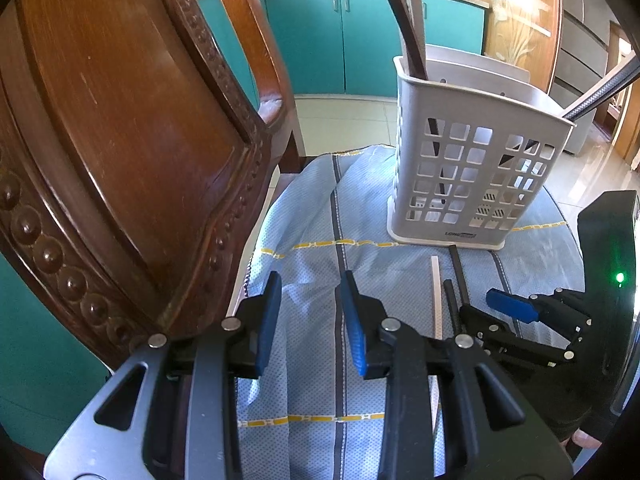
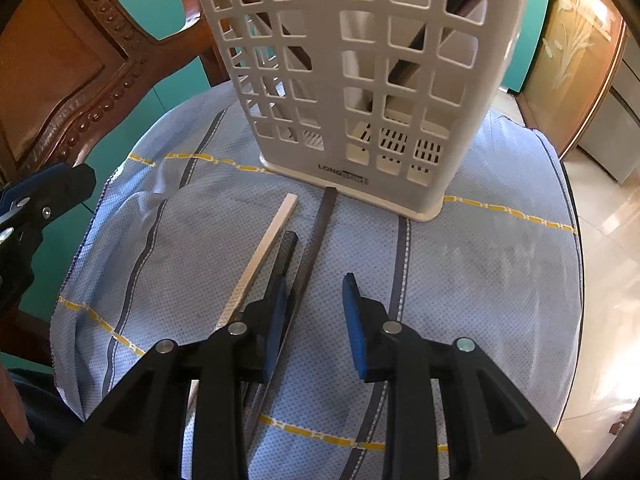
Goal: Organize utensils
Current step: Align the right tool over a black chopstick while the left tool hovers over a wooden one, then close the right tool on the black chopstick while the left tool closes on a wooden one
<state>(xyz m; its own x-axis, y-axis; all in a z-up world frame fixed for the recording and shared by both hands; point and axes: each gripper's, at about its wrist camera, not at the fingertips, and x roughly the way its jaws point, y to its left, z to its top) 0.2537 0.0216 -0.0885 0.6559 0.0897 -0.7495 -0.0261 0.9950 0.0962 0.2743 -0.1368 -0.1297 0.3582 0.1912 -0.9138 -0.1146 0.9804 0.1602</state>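
A white plastic utensil holder with a square-grid lattice front (image 2: 352, 80) stands upright on a round bench covered by a pale blue dotted cloth with grey stripes and yellow dashed lines (image 2: 480, 280). Inside the holder, dark brown chopstick-like sticks (image 1: 404, 24) lean out over its rim at the left corner, and a dark textured stick (image 1: 600, 94) leans out at the right.

Three loose chopsticks lie side by side on the cloth just in front of the holder's base: a cream-white square chopstick (image 2: 260, 256), a short black textured chopstick (image 2: 286, 254) and a long dark grey chopstick (image 2: 316, 248) whose far end reaches the holder's base.

The right tool (image 2: 314, 328) hangs low over these sticks with its blue pads parted and nothing clasped — the long dark chopstick runs just beside the inner face of the left pad (image 2: 276, 320), though whether they touch is unclear. The left tool (image 1: 312, 320) hovers over bare cloth to the left, its blue pads likewise apart and empty.

A carved reddish-brown wooden chair back (image 1: 120, 140) stands close at the bench's left edge. Teal cabinet doors (image 1: 320, 36) line the room behind.
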